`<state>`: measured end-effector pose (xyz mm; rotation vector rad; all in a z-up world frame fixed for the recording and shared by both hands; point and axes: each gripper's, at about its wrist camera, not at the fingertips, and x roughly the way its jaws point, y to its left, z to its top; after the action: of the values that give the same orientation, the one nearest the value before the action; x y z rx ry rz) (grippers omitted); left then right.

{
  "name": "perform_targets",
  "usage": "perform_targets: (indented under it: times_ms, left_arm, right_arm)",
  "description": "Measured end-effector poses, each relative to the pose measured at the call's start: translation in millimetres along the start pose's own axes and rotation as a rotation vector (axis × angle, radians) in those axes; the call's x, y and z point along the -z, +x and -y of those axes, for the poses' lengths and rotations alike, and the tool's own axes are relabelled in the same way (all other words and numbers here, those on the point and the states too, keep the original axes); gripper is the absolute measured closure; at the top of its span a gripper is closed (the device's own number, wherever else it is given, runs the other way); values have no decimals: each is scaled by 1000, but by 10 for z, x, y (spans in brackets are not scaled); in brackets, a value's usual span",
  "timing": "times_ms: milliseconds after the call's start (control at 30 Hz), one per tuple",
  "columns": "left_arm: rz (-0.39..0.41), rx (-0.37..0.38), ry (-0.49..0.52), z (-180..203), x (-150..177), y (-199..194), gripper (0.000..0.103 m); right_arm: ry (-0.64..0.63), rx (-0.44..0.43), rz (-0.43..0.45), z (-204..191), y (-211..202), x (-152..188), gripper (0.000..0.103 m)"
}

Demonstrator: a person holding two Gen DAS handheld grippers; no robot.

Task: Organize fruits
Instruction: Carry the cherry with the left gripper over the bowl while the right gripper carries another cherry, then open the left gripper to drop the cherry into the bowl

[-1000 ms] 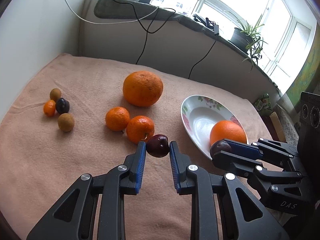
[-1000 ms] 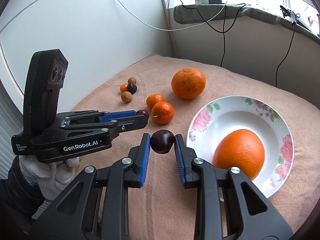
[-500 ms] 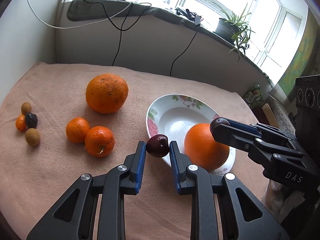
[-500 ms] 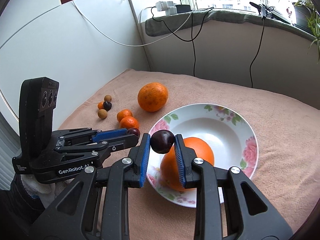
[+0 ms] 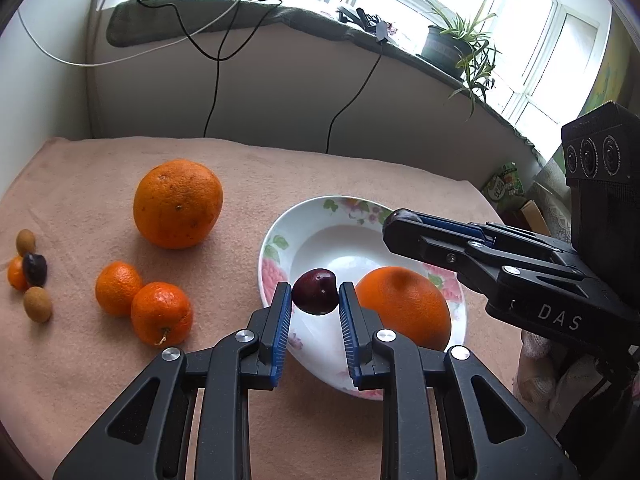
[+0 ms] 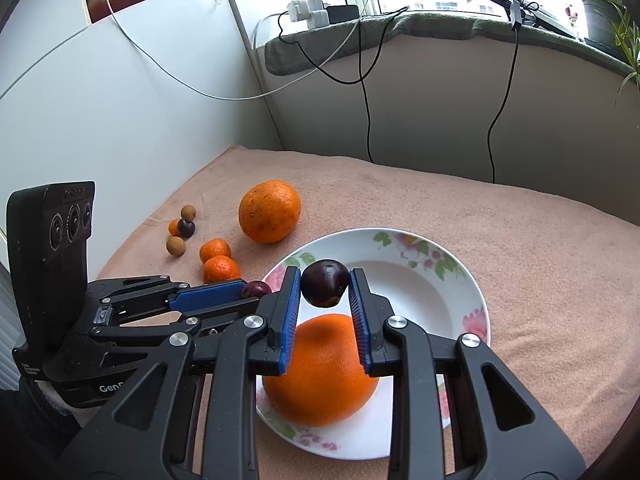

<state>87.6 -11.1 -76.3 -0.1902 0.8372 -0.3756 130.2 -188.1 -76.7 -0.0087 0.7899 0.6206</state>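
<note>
A: Report the state of the left tool (image 5: 315,298).

B: Its blue pads are clamped on a dark red cherry (image 5: 315,291), held clear of the surface. In the left wrist view the cherry sits over the near rim of the floral plate (image 5: 280,248).

A: Right tool (image 6: 324,290)?

B: Same condition. It is closed narrowly on a second dark cherry (image 6: 325,283), which hangs above the plate interior, just beyond the large orange (image 6: 320,372) lying in the plate.

A: Relative placement of the two tools?

B: Side by side. From the right wrist view the left tool comes in from the left, its cherry tip at the plate's left rim. From the left wrist view the right tool reaches over the plate from the right.

A: Items outside the plate?

B: All rest on the pink towel (image 5: 100,360) covering the worktop. A second large orange (image 5: 177,204) lies left of the plate. Two mandarins (image 5: 140,304) touch each other nearer the camera. Farther left is a tight cluster: two brown longans (image 5: 37,309), a small orange fruit (image 5: 17,273) and another dark cherry (image 5: 35,269).

A: Operator?

B: A gloved hand (image 6: 48,392) is partly visible beneath the left tool.
</note>
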Motion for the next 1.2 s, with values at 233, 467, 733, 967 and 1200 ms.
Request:
perform_targets:
  times_ms: [233,467,733,967,1200]
  left_arm:
    - [-6,-2,15,48,-29,57,80]
    - [-10,-7,28,88,-40,86,80]
    - [-11,-10,30,98,-37,84,80]
    - [-8,-17,29,95,-28,71,76]
    - [7,-23,33,77,-26,20,62]
  right_arm:
    - [12,1,-28,72,149,-31,77]
    - [37,-7,-49,123,219,-17,77]
    - [58,-13,-56,152,240,-9,77]
    - [67,-8,-52,150,220,-6,57]
    - [67,3,-27,132,156,-36,36]
